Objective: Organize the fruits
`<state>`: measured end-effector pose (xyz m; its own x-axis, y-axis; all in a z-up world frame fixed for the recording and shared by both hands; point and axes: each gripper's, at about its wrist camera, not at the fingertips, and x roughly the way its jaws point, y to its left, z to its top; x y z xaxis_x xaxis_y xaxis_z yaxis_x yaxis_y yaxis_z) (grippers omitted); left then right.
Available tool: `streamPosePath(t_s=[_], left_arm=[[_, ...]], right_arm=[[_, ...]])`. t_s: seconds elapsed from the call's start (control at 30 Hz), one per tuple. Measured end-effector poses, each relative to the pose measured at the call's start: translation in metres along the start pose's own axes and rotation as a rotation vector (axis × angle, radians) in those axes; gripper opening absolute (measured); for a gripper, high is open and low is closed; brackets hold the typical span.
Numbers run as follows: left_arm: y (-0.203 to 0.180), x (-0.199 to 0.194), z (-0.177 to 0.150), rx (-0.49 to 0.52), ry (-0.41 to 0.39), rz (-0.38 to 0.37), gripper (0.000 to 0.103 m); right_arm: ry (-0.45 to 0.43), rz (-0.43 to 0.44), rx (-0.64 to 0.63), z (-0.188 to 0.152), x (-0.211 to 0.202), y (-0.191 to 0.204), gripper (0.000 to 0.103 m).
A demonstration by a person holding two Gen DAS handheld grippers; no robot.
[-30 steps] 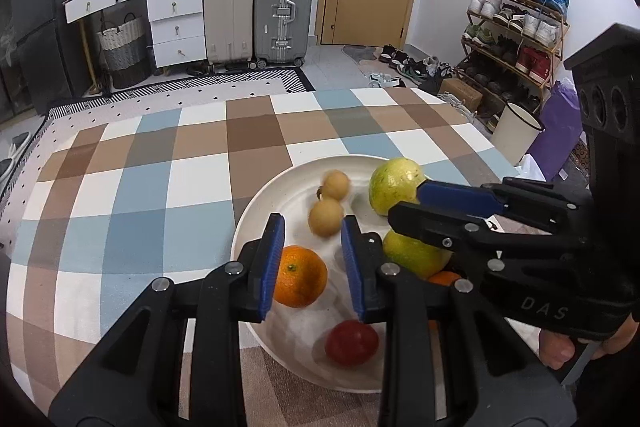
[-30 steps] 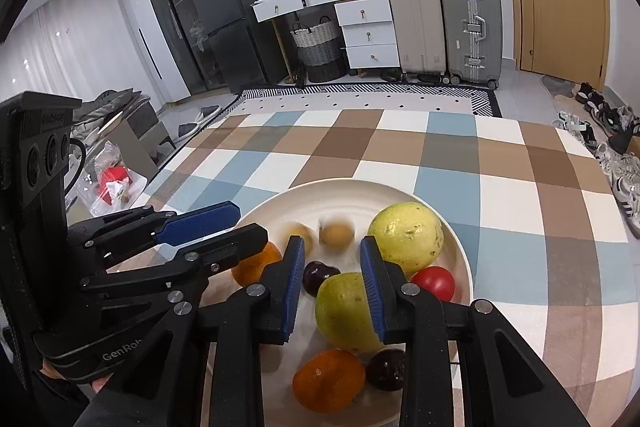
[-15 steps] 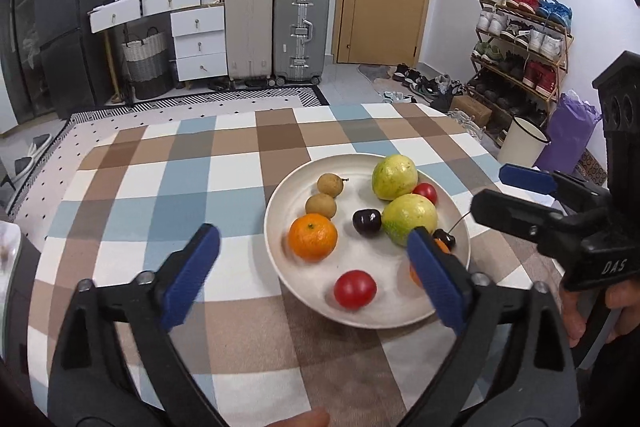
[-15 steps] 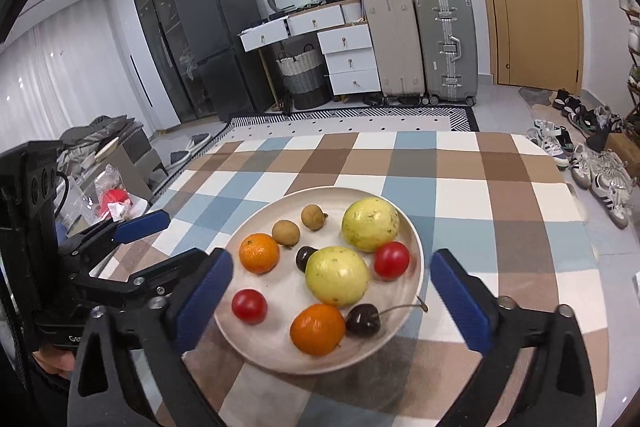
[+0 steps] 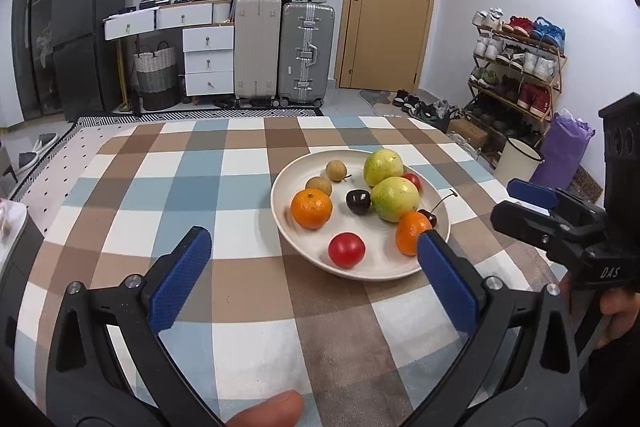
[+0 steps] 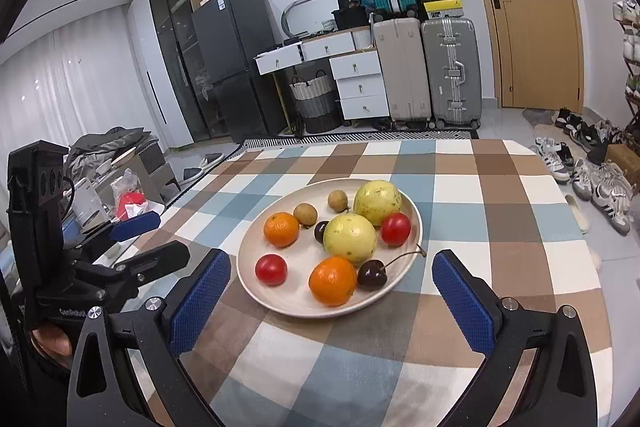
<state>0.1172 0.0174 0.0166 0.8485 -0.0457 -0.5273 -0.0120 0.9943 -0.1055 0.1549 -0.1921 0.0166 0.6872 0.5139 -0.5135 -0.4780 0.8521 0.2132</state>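
Observation:
A cream plate (image 5: 288,227) (image 6: 256,283) on the checked tablecloth holds all the fruit: two green-yellow guavas (image 5: 394,199) (image 6: 350,239), two oranges (image 5: 311,207) (image 6: 333,281), two red tomatoes (image 5: 346,249) (image 6: 271,269), two dark cherries (image 5: 358,201) (image 6: 372,275) and two small brown longans (image 5: 336,171) (image 6: 305,214). My left gripper (image 5: 312,279) is wide open and empty, held back in front of the plate. My right gripper (image 6: 330,297) is wide open and empty, also just short of the plate.
The table (image 5: 200,187) ends at the far side toward suitcases (image 5: 280,51) and drawers. A shoe rack (image 5: 516,67) and a white bin (image 5: 518,163) stand right of the table. Clutter on the floor (image 6: 120,195) lies to its left.
Both grippers, nearly shut around fruit a second ago, have opened wide and pulled back from the plate. The fruit stays on the plate.

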Motion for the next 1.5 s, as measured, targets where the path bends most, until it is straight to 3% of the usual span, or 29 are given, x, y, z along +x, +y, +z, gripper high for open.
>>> streamPosePath(t_s=[0.63,1.5], left_arm=[[0.003,-0.004,-0.023,-0.013,-0.105,-0.009,0.103],[0.001,-0.005,-0.023,0.001,-0.103,-0.007,0.103]], right_arm=[[-0.114,-0.023,-0.076,-0.02,-0.017,0.009,0.103],[-0.124,-0.077,-0.115,-0.025,-0.015,0.016,0.103]])
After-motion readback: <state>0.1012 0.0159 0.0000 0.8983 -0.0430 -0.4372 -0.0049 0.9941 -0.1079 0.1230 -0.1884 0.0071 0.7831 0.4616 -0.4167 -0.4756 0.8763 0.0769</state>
